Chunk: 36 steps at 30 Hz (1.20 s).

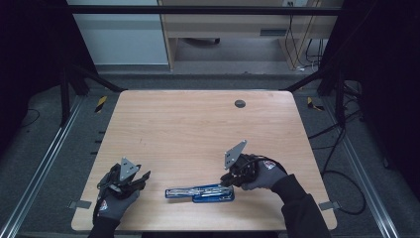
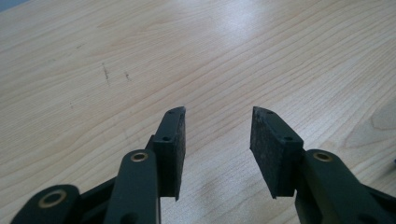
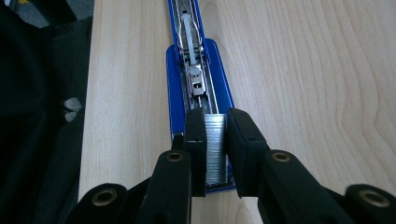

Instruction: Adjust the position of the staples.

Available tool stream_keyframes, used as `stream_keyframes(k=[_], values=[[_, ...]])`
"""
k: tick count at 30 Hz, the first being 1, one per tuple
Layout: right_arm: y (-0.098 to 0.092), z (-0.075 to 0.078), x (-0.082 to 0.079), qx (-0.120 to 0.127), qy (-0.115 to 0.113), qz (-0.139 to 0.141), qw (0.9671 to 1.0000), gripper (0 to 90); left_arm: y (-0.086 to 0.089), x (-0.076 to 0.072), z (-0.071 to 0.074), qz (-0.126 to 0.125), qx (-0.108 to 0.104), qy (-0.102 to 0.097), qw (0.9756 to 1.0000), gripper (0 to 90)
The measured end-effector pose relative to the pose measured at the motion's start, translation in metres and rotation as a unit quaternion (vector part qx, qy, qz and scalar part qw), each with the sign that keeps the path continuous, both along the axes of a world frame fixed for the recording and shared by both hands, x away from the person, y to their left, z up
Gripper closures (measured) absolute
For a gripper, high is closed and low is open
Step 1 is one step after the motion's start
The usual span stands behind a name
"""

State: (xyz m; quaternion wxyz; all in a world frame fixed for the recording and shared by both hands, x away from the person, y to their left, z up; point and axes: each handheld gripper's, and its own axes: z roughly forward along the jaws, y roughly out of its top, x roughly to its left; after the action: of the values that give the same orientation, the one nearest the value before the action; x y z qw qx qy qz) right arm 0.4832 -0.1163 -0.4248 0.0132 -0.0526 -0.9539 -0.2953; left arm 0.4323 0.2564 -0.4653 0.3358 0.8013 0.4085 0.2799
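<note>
Loading staples, by the look of it: right gripper (image 3: 215,154) narrowed on a silvery staple strip (image 3: 215,140), pads pressed to both its flanks, poised right over the near end of the opened blue stapler (image 3: 198,74). Lying flat near the front edge of the bench (image 1: 198,124), that stapler (image 1: 200,193), top swung out so the magazine channel faces up, spring pusher showing farther along the rail. Judged as the seating step, strip not yet dropped into the channel, or so it seems from the right gripper view. Next move calling for a straight lowering, strip kept in line with the rail, then a gentle release and a push forward. Off to the side, left gripper (image 2: 218,140) parted fairly wide, nothing between the pads, resting low over bare wood, well apart from the stapler. Beyond, just open benchtop and a small dark grommet (image 1: 239,103) near the far edge.
</note>
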Motion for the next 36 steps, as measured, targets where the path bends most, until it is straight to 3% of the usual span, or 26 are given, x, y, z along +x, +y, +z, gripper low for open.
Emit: stream_keyframes(k=[11,36], values=[[0.006,-0.010,0.000,-0.020,-0.001,0.014,0.9997,78.7,-0.001,0.001,-0.001,-0.001,0.001,0.003,1.0000,56.0],[0.011,-0.016,0.004,-0.040,0.005,0.040,0.9984,78.7,0.000,0.001,-0.002,0.000,0.004,0.003,1.0000,55.9]])
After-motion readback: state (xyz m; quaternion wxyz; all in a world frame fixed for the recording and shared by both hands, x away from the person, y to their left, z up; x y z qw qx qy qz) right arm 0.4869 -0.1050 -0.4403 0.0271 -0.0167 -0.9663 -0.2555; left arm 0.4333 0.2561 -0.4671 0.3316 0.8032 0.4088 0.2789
